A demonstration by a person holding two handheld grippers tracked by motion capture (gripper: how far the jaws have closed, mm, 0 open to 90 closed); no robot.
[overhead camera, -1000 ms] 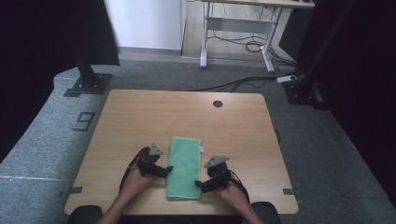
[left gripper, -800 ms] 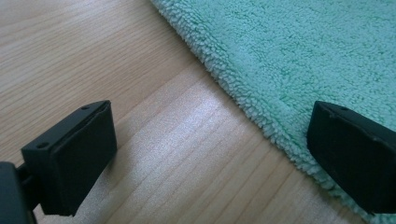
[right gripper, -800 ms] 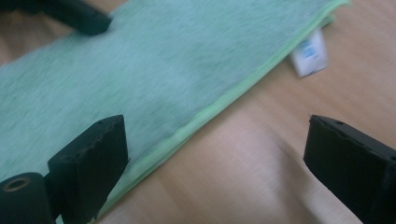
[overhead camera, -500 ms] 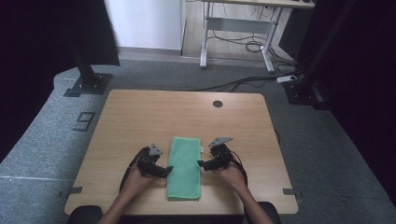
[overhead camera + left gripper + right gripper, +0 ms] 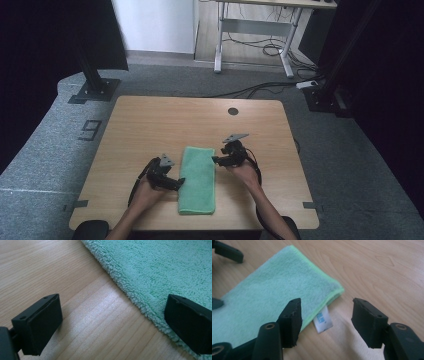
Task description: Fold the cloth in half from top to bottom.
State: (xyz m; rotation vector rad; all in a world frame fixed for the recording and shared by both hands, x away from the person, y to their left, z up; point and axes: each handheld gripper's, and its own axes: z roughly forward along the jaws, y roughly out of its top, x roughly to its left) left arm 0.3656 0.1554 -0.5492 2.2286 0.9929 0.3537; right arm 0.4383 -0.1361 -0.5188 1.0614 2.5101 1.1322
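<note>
A folded green towel (image 5: pixel 197 180) lies lengthwise on the wooden table (image 5: pixel 150 125), close to the front edge. My left gripper (image 5: pixel 174 184) is at its left long edge and open: in the left gripper view (image 5: pixel 112 322) one jaw is over bare wood, the other over the towel (image 5: pixel 162 270). My right gripper (image 5: pixel 216 160) is at the towel's far right corner. Its jaws (image 5: pixel 327 320) have just been closing and still stand apart, one over the towel (image 5: pixel 269 292), one over wood. The towel's white label (image 5: pixel 323 321) lies between them, untouched.
A round cable hole (image 5: pixel 233 111) sits near the table's far edge. Bare wood stretches beyond and on both sides of the towel. On the carpet behind stand black stand bases (image 5: pixel 92 90), a desk frame (image 5: pixel 250 30) and cables (image 5: pixel 260 87).
My right gripper has moved away from the person along the towel's right edge to its far corner, and its jaws have narrowed. The left gripper and the towel have stayed put.
</note>
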